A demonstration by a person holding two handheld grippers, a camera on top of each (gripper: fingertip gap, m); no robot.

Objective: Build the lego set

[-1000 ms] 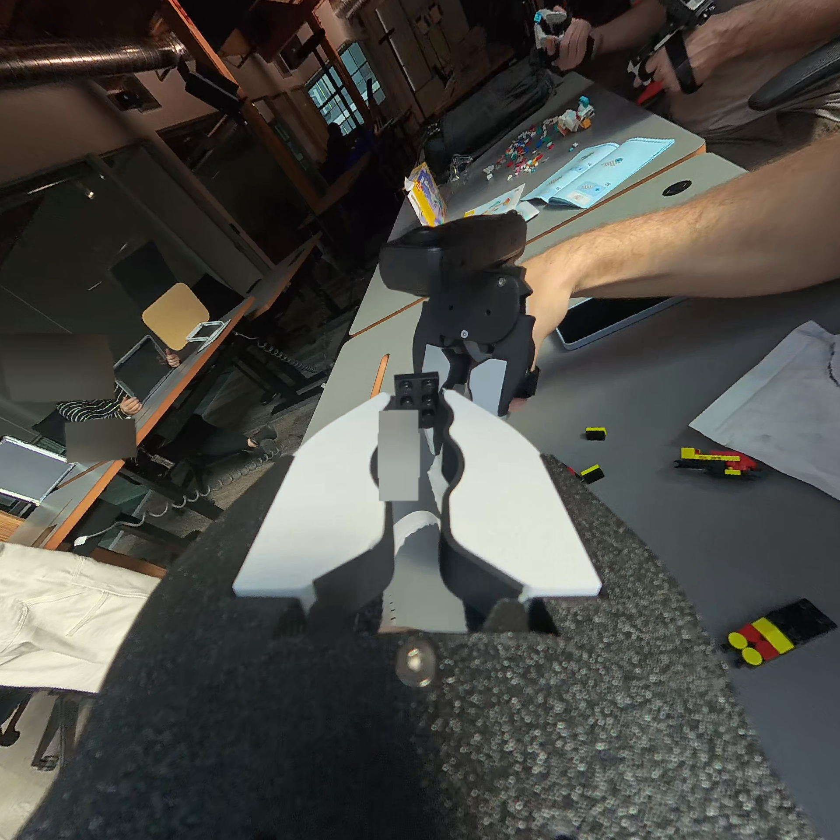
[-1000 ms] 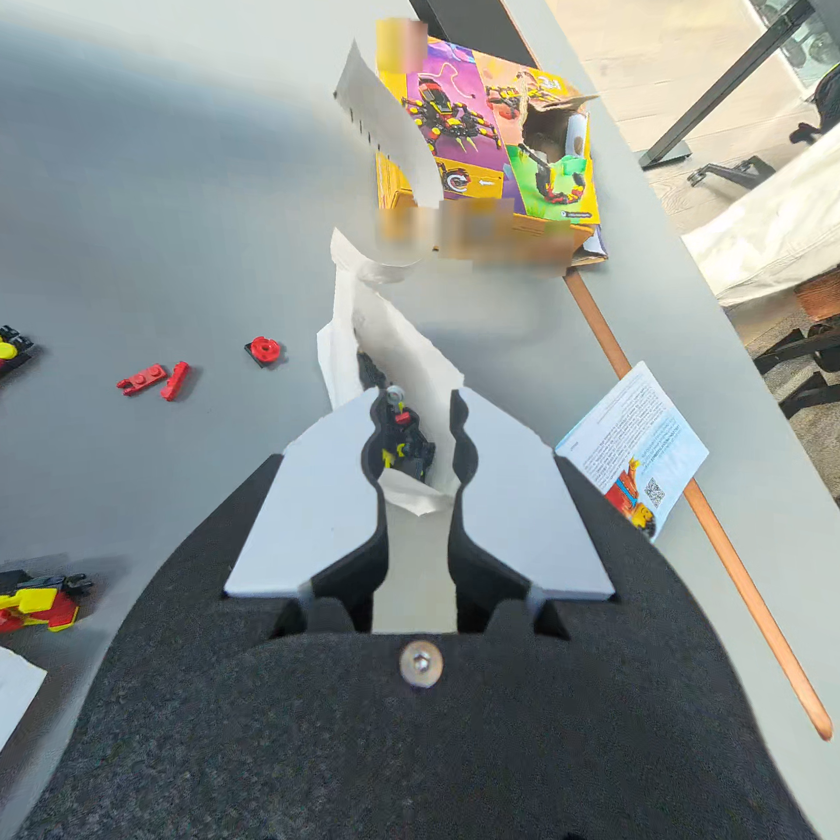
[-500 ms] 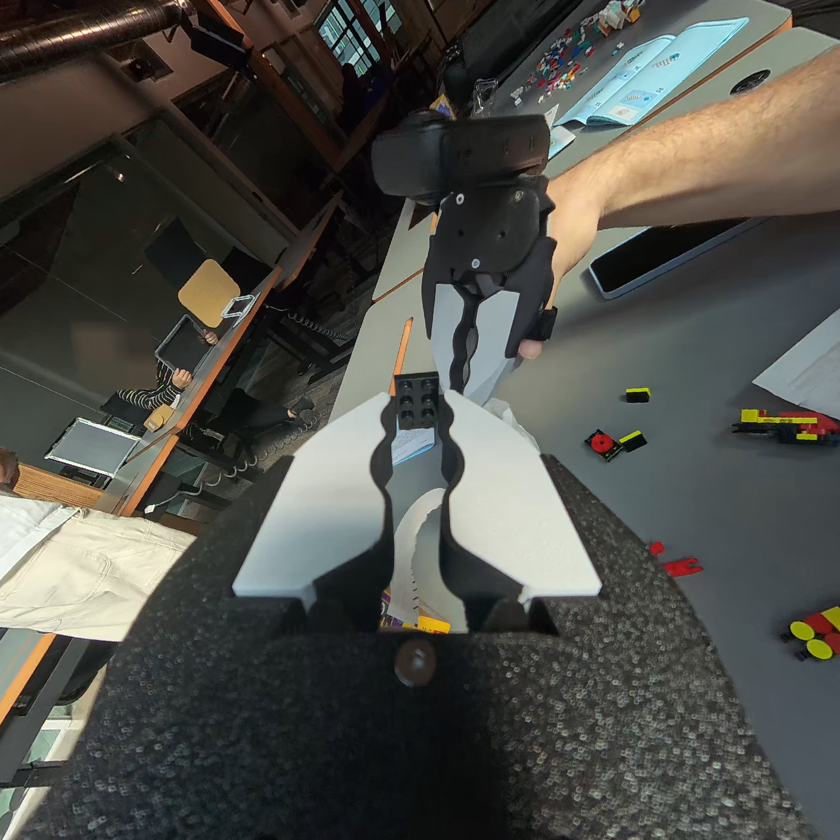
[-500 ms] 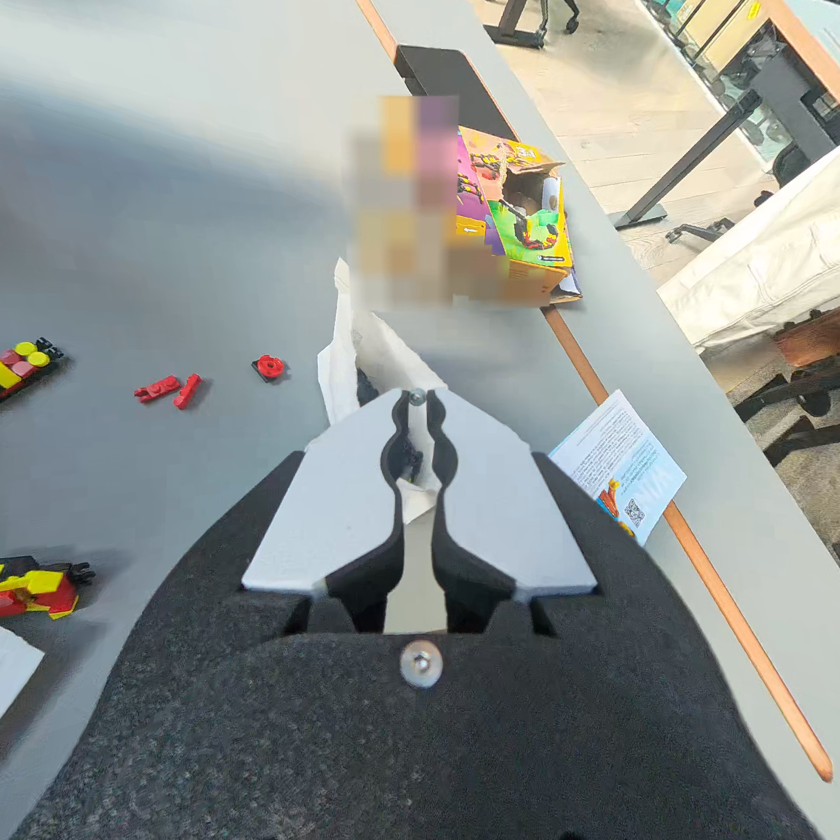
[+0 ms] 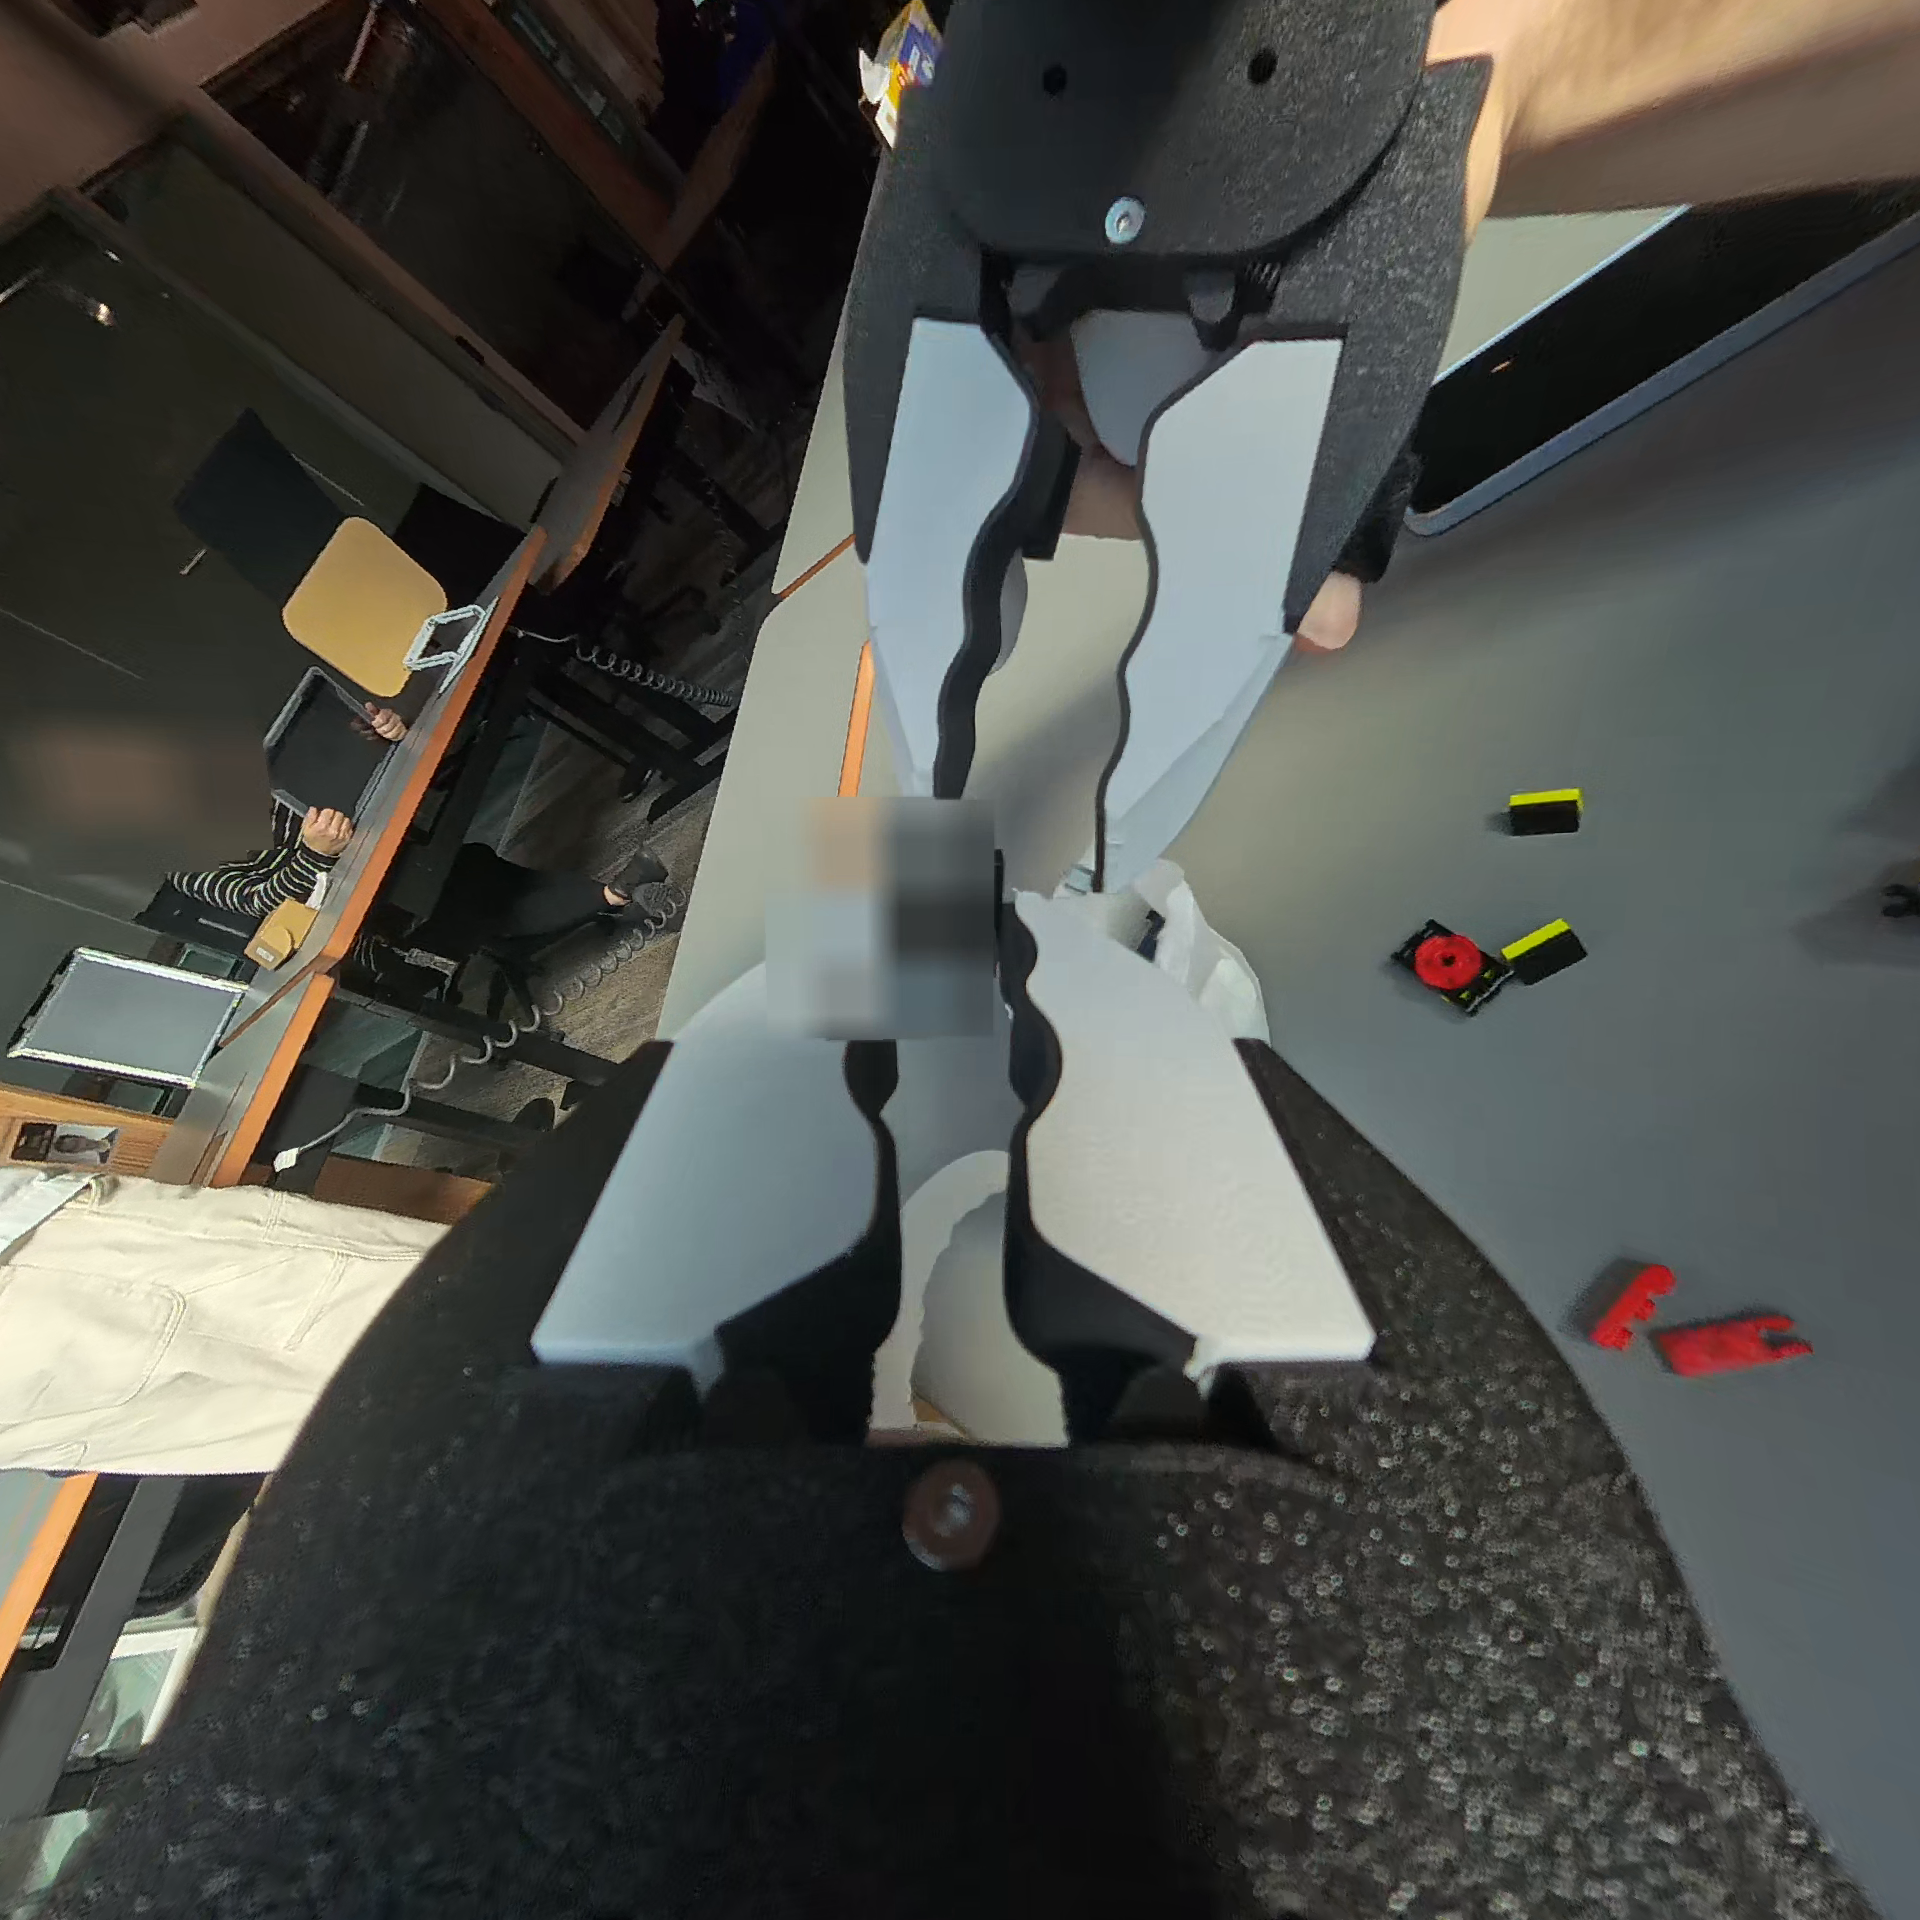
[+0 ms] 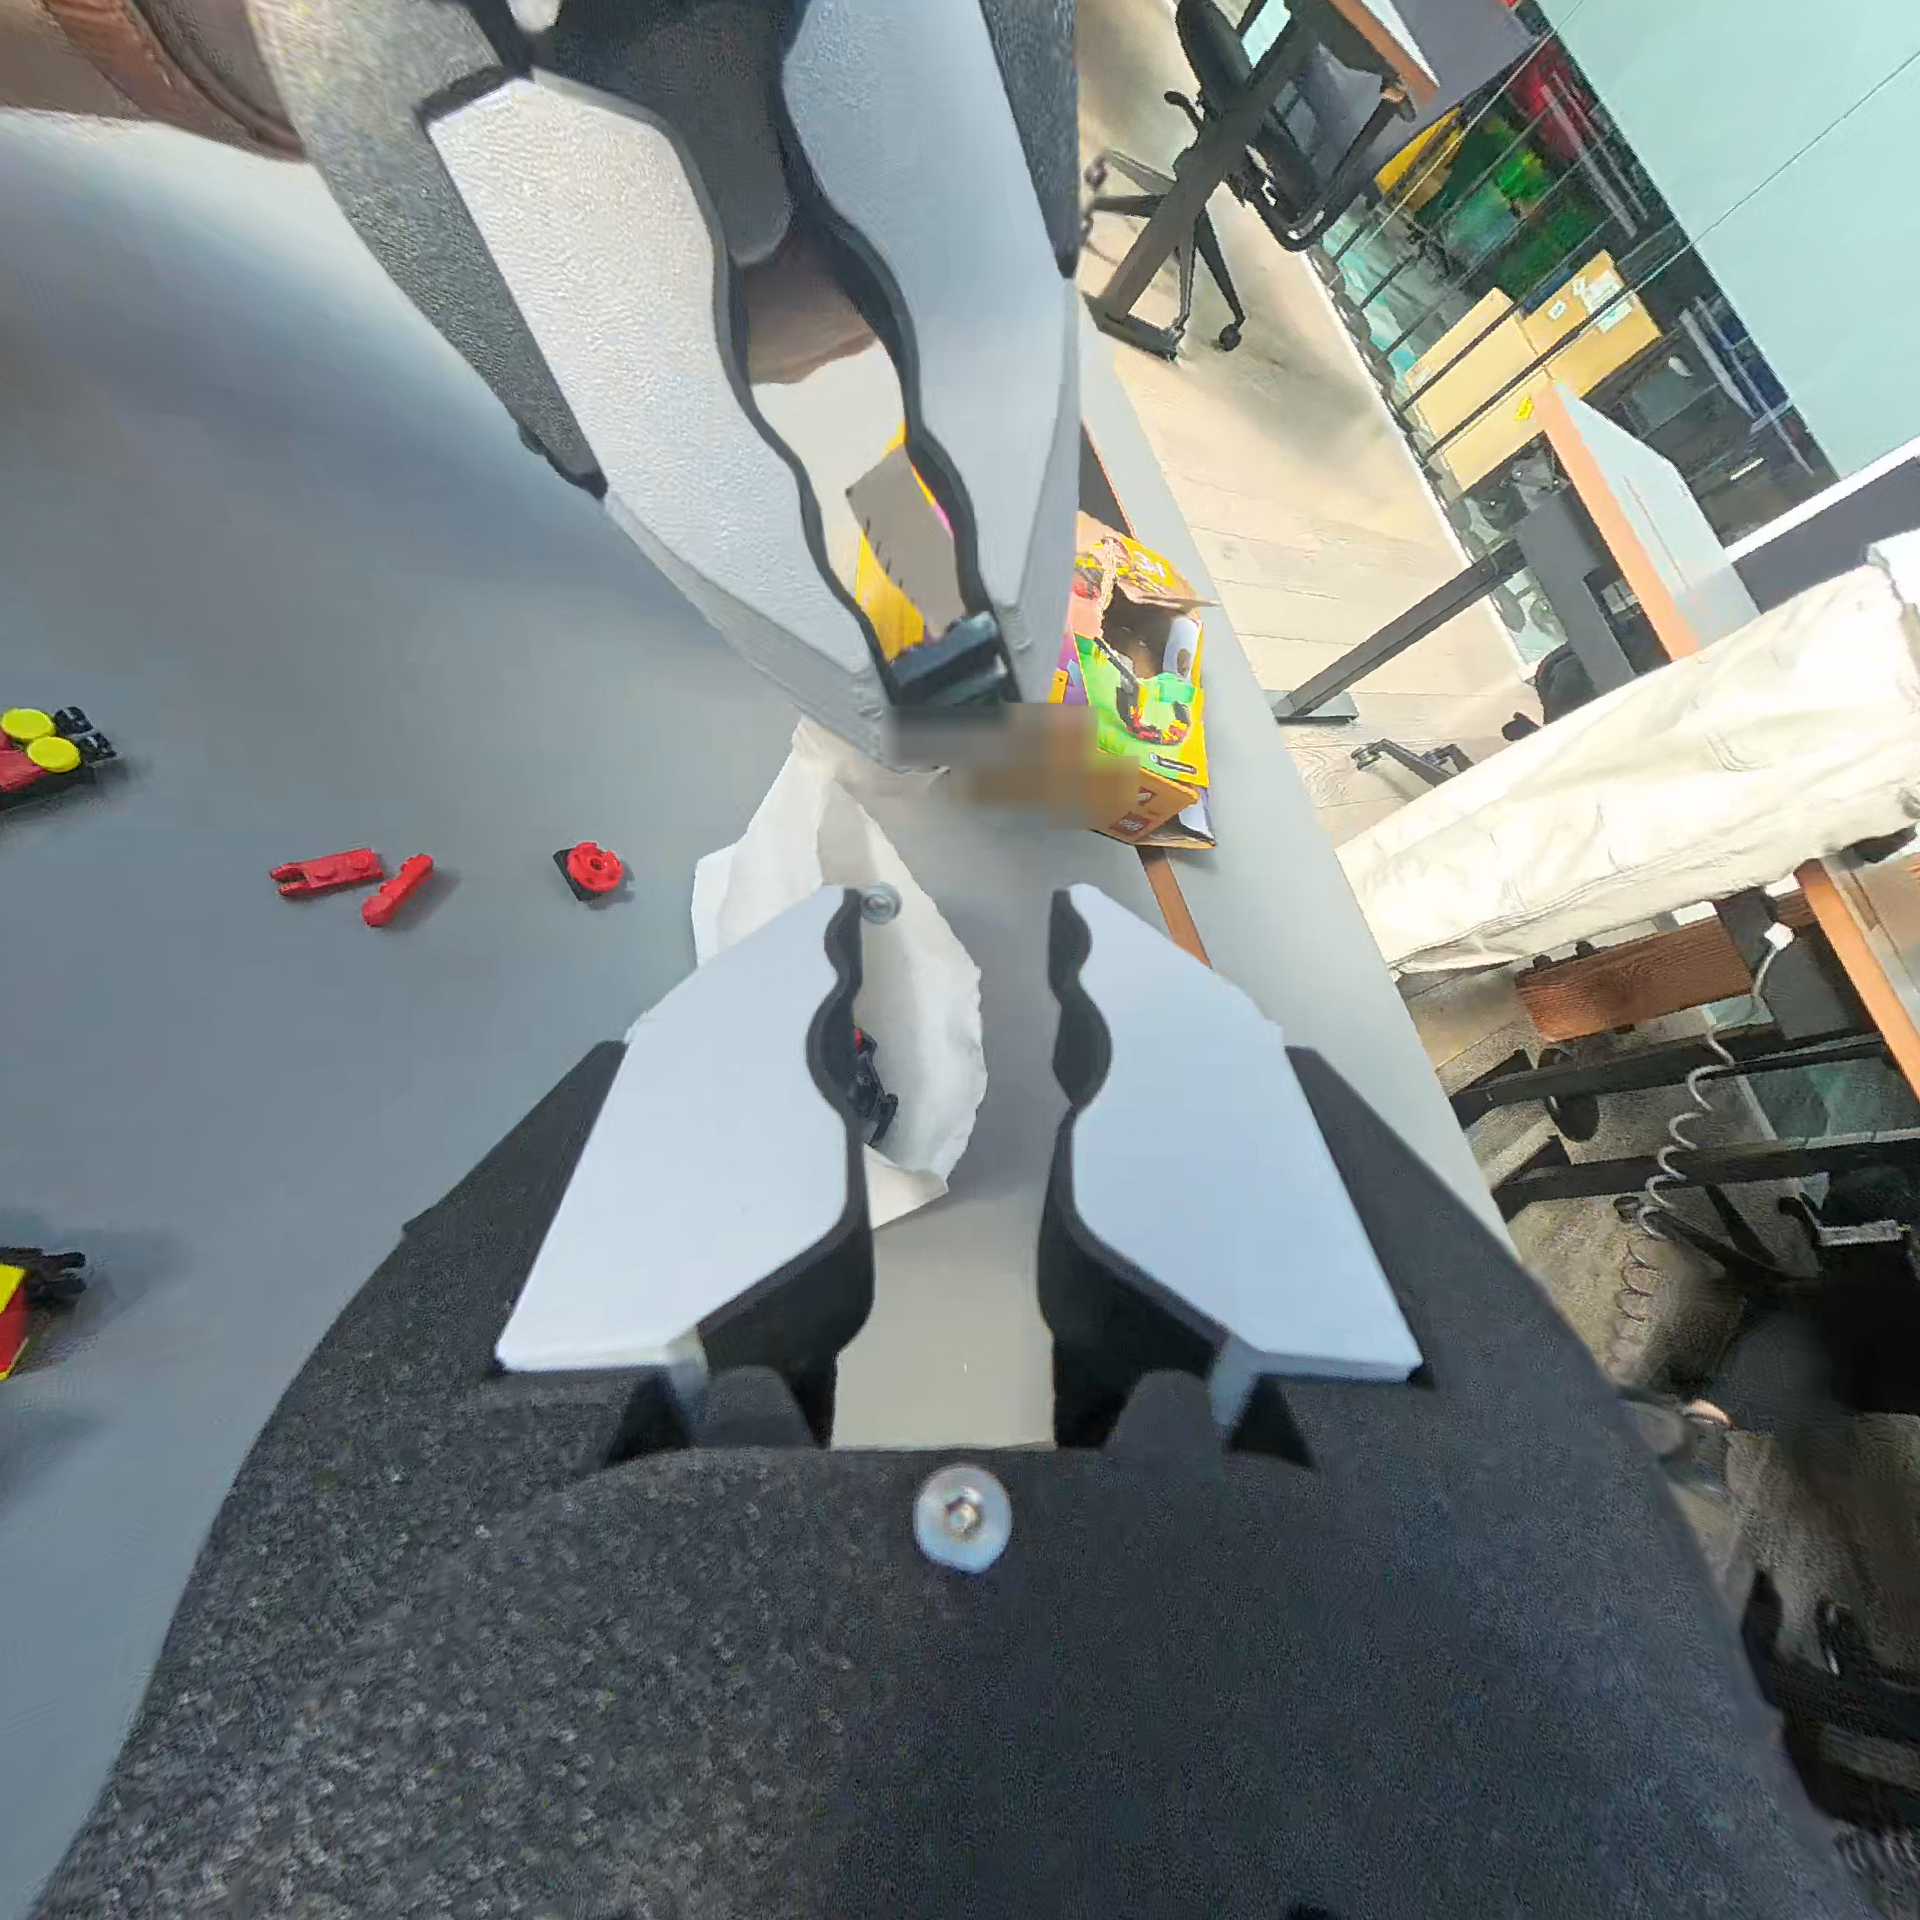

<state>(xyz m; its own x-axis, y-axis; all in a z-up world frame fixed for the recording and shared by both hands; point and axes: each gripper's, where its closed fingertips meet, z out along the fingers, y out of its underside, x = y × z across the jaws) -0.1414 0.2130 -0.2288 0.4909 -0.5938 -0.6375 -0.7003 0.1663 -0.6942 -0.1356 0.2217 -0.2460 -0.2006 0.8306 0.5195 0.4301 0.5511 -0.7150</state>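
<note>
My left gripper (image 5: 951,914) is shut on a small black brick, hidden in its own view by a blurred patch. In the right wrist view the brick (image 6: 945,660) shows between the left gripper's (image 6: 951,670) tips. My right gripper (image 6: 956,904) is open and faces the left gripper tip to tip above a torn white paper bag (image 6: 925,997). It enters the left wrist view from the top (image 5: 1023,821). A small grey round piece (image 6: 880,902) shows at its left fingertip; I cannot tell whether they touch. Black and red pieces (image 6: 868,1081) lie in the bag.
On the grey table (image 6: 312,520) lie red pieces (image 6: 327,871), a red round piece (image 6: 592,868), yellow-and-black bricks (image 5: 1545,810) and built parts (image 6: 42,743). The opened set box (image 6: 1143,727) stands at the table's right edge. A dark tablet (image 5: 1662,343) lies behind. Only a small space, under 4 cm, lies between the two pairs of fingers. The red round piece (image 6: 592,868) lies around 12 cm away from my right fingertips.
My right gripper rose from the bag, closing and then opening wide. The two grippers came close together, tip to tip. The left gripper still holds the black brick.
</note>
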